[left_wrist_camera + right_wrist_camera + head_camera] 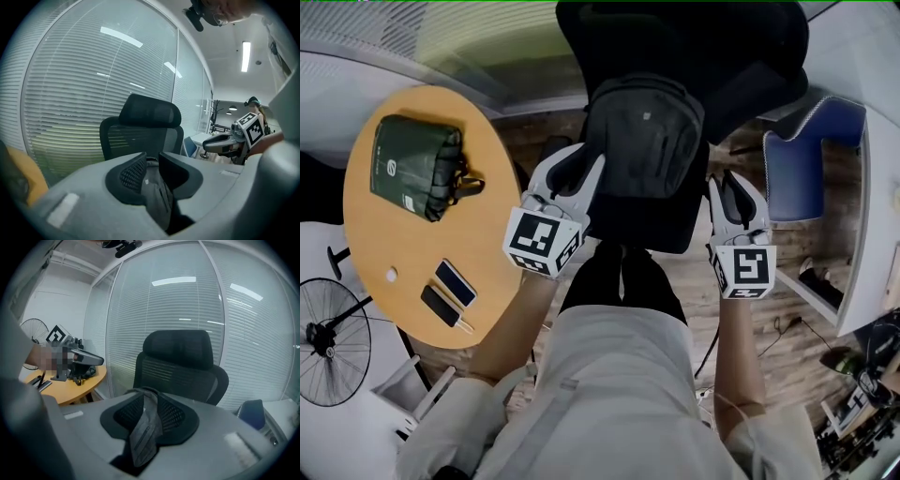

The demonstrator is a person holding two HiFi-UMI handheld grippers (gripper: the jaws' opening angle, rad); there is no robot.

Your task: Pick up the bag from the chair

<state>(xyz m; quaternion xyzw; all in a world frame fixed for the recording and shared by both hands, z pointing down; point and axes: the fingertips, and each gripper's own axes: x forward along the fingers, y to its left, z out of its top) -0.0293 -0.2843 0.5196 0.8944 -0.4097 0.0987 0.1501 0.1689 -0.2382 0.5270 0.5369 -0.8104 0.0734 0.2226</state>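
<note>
Glass-walled office | bag on chair — table close at left | left gripper clamped on its left edge | right gripper pinching right edge

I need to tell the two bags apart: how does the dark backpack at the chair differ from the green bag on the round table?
The backpack is dark grey and looks bigger; the green bag is smaller. The backpack is over the chair, with the left gripper and right gripper shut on its fabric; the green bag lies untouched on the table. Both are soft fabric bags.
</note>
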